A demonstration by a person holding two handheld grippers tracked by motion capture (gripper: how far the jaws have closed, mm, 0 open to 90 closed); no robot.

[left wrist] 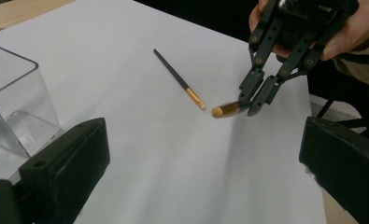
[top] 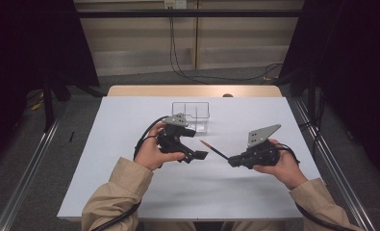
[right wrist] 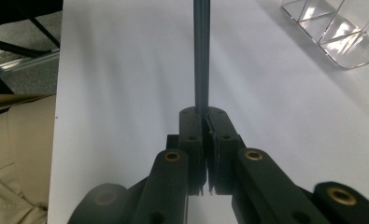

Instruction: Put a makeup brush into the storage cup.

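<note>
A thin brush (top: pixel 213 148) is being pinched at its handle end by the right gripper (top: pixel 232 161), whose jaws are pressed together on it; the brush is being held above the white table (top: pixel 130 115), its tip pointing toward the clear organizer (top: pixel 192 111). The left gripper (top: pixel 200 155) is being kept spread, nothing between its jaws, just beside the brush tip.

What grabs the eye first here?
The right gripper is shut on a thin dark brush at mid-table, its orange end aimed at the open left gripper. A second brush lies on the white table just beyond. A clear divided box stands farther back.
</note>
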